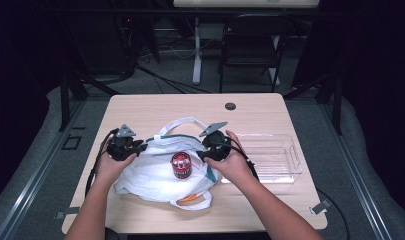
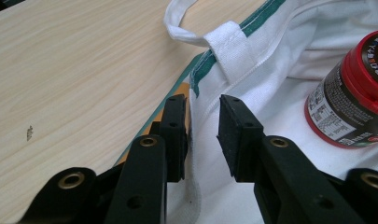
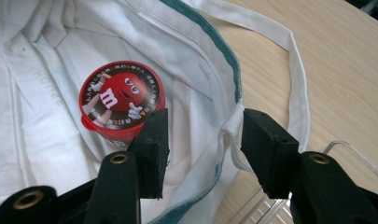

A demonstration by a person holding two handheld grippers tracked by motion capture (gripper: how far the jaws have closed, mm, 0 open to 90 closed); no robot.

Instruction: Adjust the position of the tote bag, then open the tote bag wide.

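Observation:
A white cloth bag [image 1: 150, 175] with a green-trimmed rim lies spread on the wooden table [image 1: 155, 107]. A red-lidded candy jar [image 1: 181, 165] stands upright on the cloth between my hands. My left gripper [image 1: 140, 146] is at the bag's left rim. In the left gripper view its jaws [image 2: 203, 126] stand apart with the bag's hem [image 2: 196, 154] loose between them, and the jar [image 2: 350, 102] is to the right. My right gripper [image 1: 204, 151] is at the right rim. Its jaws [image 3: 205, 135] are open around the bag's edge [image 3: 226, 128], beside the jar [image 3: 119, 100].
A clear plastic tray [image 1: 290, 165] sits on the table right of the bag, close behind my right hand. The bag's white handle [image 1: 182, 121] loops toward the table's far side. Something orange [image 1: 187, 198] peeks from under the bag's near edge. A dark chair [image 1: 250, 45] stands beyond the table.

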